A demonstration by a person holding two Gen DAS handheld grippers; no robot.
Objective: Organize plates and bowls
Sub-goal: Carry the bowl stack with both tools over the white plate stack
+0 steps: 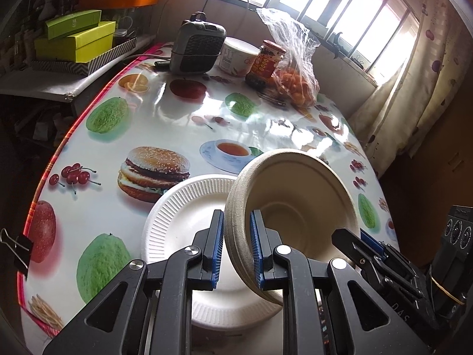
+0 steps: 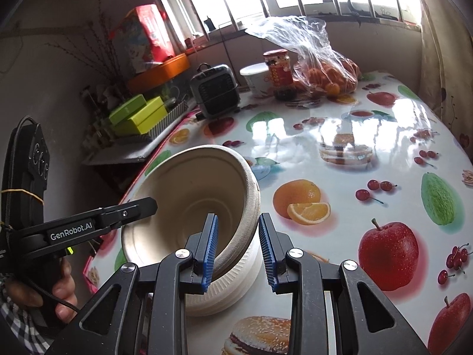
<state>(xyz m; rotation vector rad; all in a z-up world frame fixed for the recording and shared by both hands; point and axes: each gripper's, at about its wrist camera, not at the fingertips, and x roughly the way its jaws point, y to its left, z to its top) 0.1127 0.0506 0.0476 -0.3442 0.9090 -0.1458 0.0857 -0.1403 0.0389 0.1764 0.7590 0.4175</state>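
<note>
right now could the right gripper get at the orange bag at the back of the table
Probably not yet. The right gripper is shut on the rim of the tan bowls, shared with the left gripper above the white plates. The table toward the bag of oranges lies bare, though far.

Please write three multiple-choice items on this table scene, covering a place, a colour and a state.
1. Where does the white ribbed plate lie?
A. on the windowsill
B. on the fruit-print tablecloth, under the raised bowls
C. in the plastic bag

2. What colour are the tongs' pads?
A. blue
B. red
C. yellow

3. How are the beige bowls held?
A. flat on the table
B. tilted, rim pinched by the left tongs
C. upside down

Key: 1 B, the plate rests on the cloth below the bowls; 2 A, the ribbed pads are blue; 3 B, the bowls lean with the rim between the pads.
</note>
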